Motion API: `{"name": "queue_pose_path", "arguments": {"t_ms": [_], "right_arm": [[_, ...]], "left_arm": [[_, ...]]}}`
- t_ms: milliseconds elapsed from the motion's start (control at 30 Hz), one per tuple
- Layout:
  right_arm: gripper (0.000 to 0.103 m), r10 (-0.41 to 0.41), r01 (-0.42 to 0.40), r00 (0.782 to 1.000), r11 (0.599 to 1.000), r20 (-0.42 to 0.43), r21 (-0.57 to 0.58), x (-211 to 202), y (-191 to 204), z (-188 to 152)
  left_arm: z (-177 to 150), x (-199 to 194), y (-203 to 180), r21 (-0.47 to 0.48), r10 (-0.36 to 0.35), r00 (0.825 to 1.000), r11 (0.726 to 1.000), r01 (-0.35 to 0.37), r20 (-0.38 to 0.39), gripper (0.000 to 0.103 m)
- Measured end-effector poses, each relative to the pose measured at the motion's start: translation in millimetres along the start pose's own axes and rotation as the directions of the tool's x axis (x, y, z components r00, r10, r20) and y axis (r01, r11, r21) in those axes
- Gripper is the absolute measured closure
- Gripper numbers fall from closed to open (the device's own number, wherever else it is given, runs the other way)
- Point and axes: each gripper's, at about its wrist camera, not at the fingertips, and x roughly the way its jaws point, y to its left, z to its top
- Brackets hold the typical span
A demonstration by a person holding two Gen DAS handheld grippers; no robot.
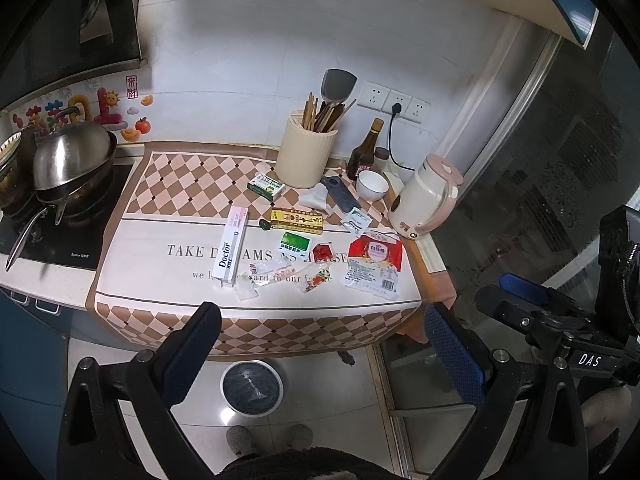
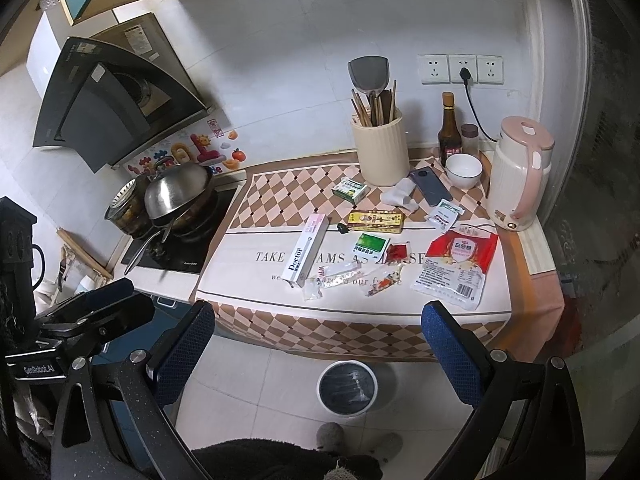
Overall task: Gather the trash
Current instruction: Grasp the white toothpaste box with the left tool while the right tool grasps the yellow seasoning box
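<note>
With both the left gripper (image 1: 320, 344) and right gripper (image 2: 320, 340) spread empty, start low-centre: pinch the clear wrapper (image 1: 246, 290) flat, then drop it into the bin (image 1: 252, 388).

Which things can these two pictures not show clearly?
- Trash bin contents: both views show only a dark liner with glare.
- Small print on the red-and-white bag: too small in both views.
- Food under the steel lid: the lid hides it.
- Floor near the person: both views, blocked by the open left claw and the open right claw.
</note>
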Motion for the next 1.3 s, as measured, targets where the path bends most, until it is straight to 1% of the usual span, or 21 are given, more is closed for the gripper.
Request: {"name": "queue_pose_path", "arguments": {"t_ms": [67, 133, 200, 300, 367, 433, 533, 600, 667, 733, 900, 933, 967, 1000, 1033, 1100, 1133, 1167, 1200, 1267, 1300], "right_arm": [[0.0, -0.013, 0.013, 1.0, 1.0, 0.004, 0.01, 2.6, 2.1, -1.9], [0.0, -0.039, 0.038, 0.999, 0.999, 0.014, 0.037, 6.4, 0.8, -2.9], [0.0, -0.082, 0.08, 0.996, 0.994, 0.025, 0.074, 12.8, -2.9, 1.1], [0.0, -0.149, 0.144, 0.988, 0.978, 0.027, 0.152, 30.2, -12.6, -0.3], [0.0, -0.191, 0.183, 0.981, 0.962, 0.022, 0.204, 48.9, -23.4, -1.2], [0.0, -0.224, 0.217, 0.975, 0.948, 0.004, 0.232, 72.1, -38.8, 4.6], [0.0, -0.239, 0.246, 0.969, 0.935, -0.056, 0.254, 116.6, -64.0, 17.2], [0.0, -0.251, 0.271, 0.962, 0.934, -0.11, 0.231, 153.5, -79.0, 29.1], [0.0, -0.244, 0.273, 0.954, 0.946, -0.173, 0.173, 201.3, -94.6, 45.8], [0.0, -0.245, 0.274, 0.94, 0.957, -0.238, 0.099, 248.8, -105.7, 64.5], [0.002, -0.242, 0.214, 0.893, 0.97, -0.379, -0.116, 369.1, -123.8, 106.9], [0.007, -0.241, 0.192, 0.883, 0.968, -0.404, -0.159, 391.6, -124.9, 114.5], [0.013, -0.239, 0.166, 0.872, 0.965, -0.428, -0.203, 412.2, -124.9, 121.5], [0.016, -0.243, 0.143, 0.86, 0.959, -0.449, -0.245, 430.7, -123.6, 126.5], [0.019, -0.246, 0.127, 0.852, 0.953, -0.462, -0.275, 443.7, -122.2, 130.1], [0.019, -0.262, 0.079, 0.827, 0.93, -0.496, -0.36, 480.2, -117.7, 136.9], [0.019, -0.283, 0.048, 0.81, 0.905, -0.514, -0.423, 502.2, -113.2, 138.3], [0.019, -0.299, 0.024, 0.798, 0.884, -0.524, -0.468, 518.1, -109.9, 138.6], [0.019, -0.313, 0.009, 0.788, 0.867, -0.531, -0.498, 527.8, -107.7, 139.6], [0.019, -0.359, -0.034, 0.764, 0.807, -0.535, -0.59, 554.5, -100.5, 137.7], [0.019, -0.379, -0.048, 0.755, 0.782, -0.535, -0.622, 563.7, -98.2, 135.6]], "left_arm": [[0.0, 1.4, 4.1, 0.013, 0.044, 0.999, 0.999, -0.045, 0.021, 0.0], [2.4, 6.9, 9.1, 0.036, 0.133, 0.989, 0.99, -0.135, 0.059, 0.0], [5.8, 18.8, 17.3, 0.057, 0.239, 0.966, 0.968, -0.245, 0.096, 0.0], [14.0, 47.7, 34.8, 0.078, 0.365, 0.924, 0.924, -0.375, 0.11, 0.0], [20.9, 74.7, 52.8, 0.083, 0.43, 0.898, 0.896, -0.437, 0.092, 0.0], [28.9, 110.5, 66.9, 0.092, 0.469, 0.882, 0.877, -0.471, 0.044, 0.0], [40.8, 165.9, 85.5, 0.112, 0.487, 0.872, 0.871, -0.479, -0.054, 0.0], [46.6, 202.4, 93.9, 0.129, 0.497, 0.861, 0.866, -0.483, -0.113, 0.0], [53.7, 241.4, 99.9, 0.151, 0.521, 0.835, 0.853, -0.5, -0.177, 0.0], [57.5, 285.0, 108.5, 0.162, 0.531, 0.809, 0.847, -0.506, -0.251, 0.0], [60.8, 374.3, 138.5, 0.102, 0.471, 0.766, 0.872, -0.479, -0.436, 0.001], [59.3, 387.2, 144.0, 0.084, 0.455, 0.761, 0.877, -0.473, -0.463, 0.003], [58.8, 397.9, 147.9, 0.074, 0.444, 0.754, 0.879, -0.471, -0.484, 0.012], [57.6, 406.8, 152.4, 0.062, 0.435, 0.745, 0.88, -0.471, -0.506, 0.024], [56.0, 416.4, 156.6, 0.048, 0.425, 0.735, 0.879, -0.474, -0.528, 0.027], [53.7, 425.1, 165.6, 0.009, 0.405, 0.728, 0.877, -0.481, -0.553, 0.034], [53.1, 426.5, 169.2, -0.005, 0.402, 0.725, 0.873, -0.488, -0.559, 0.039], [52.6, 429.6, 171.0, -0.024, 0.387, 0.731, 0.876, -0.482, -0.562, 0.052], [52.6, 428.5, 173.0, -0.041, 0.377, 0.735, 0.876, -0.481, -0.563, 0.052], [54.5, 422.5, 174.3, -0.062, 0.381, 0.746, 0.87, -0.49, -0.546, 0.053], [54.8, 418.8, 174.9, -0.065, 0.393, 0.744, 0.862, -0.502, -0.54, 0.053]]}}
